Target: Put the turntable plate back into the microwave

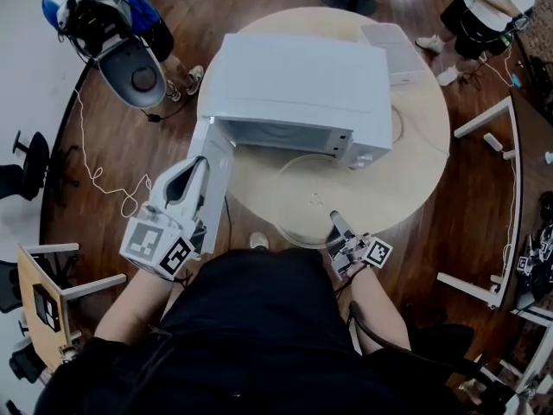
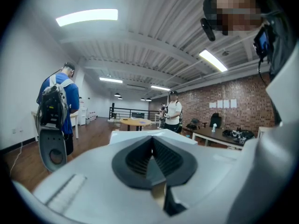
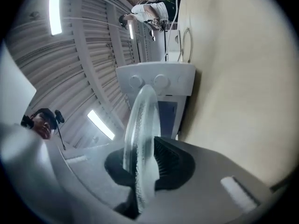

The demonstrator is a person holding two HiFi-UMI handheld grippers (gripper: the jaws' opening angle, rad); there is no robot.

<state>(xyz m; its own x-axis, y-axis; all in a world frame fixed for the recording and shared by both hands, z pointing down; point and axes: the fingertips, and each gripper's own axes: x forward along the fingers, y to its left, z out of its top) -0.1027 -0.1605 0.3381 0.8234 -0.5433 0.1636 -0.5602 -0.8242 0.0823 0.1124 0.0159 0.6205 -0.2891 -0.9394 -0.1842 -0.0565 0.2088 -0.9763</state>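
Left gripper [image 1: 202, 164]: at 8 o'clock of the microwave [image 1: 294, 85], right beside the open door; jaws clenched on nothing. I judge it is parked there to keep the door from swinging in; whether it touches the door I cannot tell.
Door [image 1: 223, 167]: swung out from its hinge at the microwave's left front corner, pointing to 6 o'clock, so the way in is free.
Cavity [image 1: 285, 137]: faces 6 o'clock, toward the person; no plate shows inside.
Turntable plate [image 1: 309, 199]: clear glass, not yet in the microwave. It sits low over the surface [image 1: 415, 145] at 6 o'clock of the cavity, roughly level and lined up with the opening, probably so that it can slide straight in.
Right gripper [image 1: 339, 228]: jaws grasping the plate's rim at its 5 o'clock edge. The right gripper view shows the glass pinched between the pads. Gripping the near rim leaves the far edge free to enter first.
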